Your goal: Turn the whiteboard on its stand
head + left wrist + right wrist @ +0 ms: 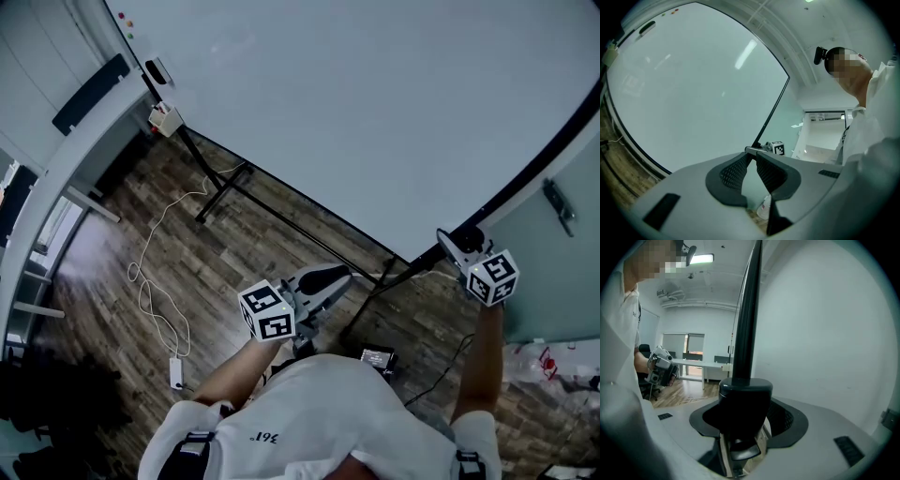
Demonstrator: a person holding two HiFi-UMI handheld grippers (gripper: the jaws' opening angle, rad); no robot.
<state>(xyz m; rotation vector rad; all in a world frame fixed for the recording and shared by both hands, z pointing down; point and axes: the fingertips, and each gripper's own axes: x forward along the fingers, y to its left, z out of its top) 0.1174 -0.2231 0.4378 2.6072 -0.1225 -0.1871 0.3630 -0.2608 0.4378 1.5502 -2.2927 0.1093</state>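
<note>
The big white whiteboard with the thin black frame (375, 112) stands in front of the person and above the two tools. It is tipped on its black metal stand (225, 183), and its long lower edge runs from far left down to near right across the wood-plank floor (187, 244). Any turn depends on that near right end. The right gripper (457, 247) is right at it, reaching up from below, and the board's rounded black corner cap (744, 399) sits squarely between its jaws. The black frame edge (747, 310) climbs straight away from the cap. Those jaws are spread wide. The ribbed pad on the far side of the cap shows bare, with a sliver of gap, so I'd call this a loose straddle of the corner and not a pinch. The near-side pad is hidden behind the cap, so I can't say whether it touches. The left gripper (326, 278) hangs in front of the person's chest, pointing toward the board's face but short of the lower edge and apart from it. Its jaws are drawn together at the tips with nothing between them. The right hand is plainly the nearer one, so I'd expect the corner to be worked from there.
</note>
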